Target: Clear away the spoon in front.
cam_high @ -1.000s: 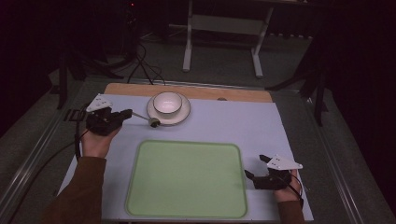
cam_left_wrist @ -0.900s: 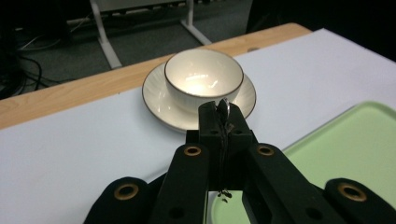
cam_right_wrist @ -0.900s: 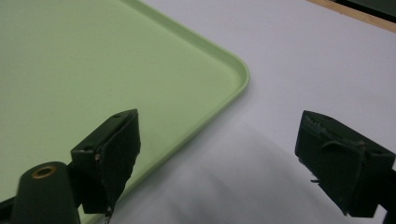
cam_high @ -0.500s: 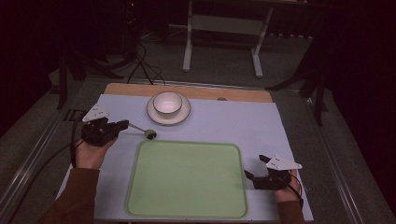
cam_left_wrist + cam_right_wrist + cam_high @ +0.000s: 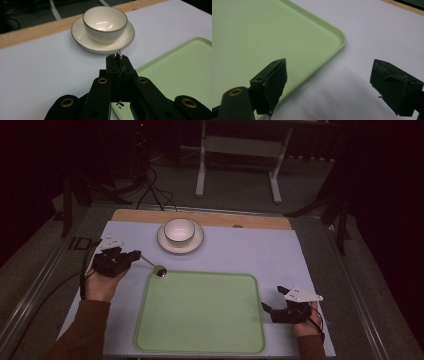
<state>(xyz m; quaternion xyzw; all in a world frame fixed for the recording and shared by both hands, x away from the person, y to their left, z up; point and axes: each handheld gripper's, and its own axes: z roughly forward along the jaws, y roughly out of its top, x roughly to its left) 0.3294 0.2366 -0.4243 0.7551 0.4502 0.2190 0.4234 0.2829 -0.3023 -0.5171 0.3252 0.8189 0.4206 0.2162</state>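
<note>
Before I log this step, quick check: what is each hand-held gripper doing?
Left hand-held gripper: closed on a spoon handle.
Right hand-held gripper: open, holding nothing, beside the green tray.

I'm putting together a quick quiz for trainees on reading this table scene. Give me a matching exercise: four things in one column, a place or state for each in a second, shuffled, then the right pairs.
Things:
1. bowl
2. spoon
3. right gripper
4. tray

Places or states:
A. open, beside the tray's right edge
B. lying empty on the sheet, near the person
C. standing on the saucer at the far side
D. held by its handle in the shut left gripper, its head at the tray's far left corner

Pairs: 1-C, 2-D, 3-A, 4-B
</note>
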